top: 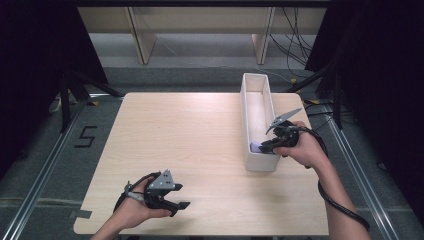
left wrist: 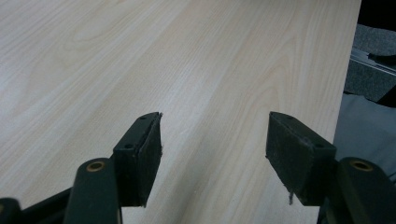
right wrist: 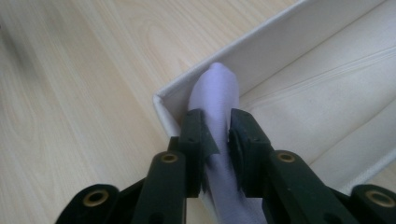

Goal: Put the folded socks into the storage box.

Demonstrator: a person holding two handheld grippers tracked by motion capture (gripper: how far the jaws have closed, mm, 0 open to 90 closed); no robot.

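Near the front edge of the table [top: 200,140], on the left, the left gripper [top: 182,205] rests low over the wood. Its jaws stand wide apart, and there is nothing between them but bare table. Farther back and to the right, the right gripper [top: 261,147] reaches into the near end of a long white box [top: 256,162]. Its jaws sit close on both sides of a rolled pale purple cloth [right wrist: 215,100] and the pads touch it. The tip of the cloth pokes into the near left corner of the box, against the wall.
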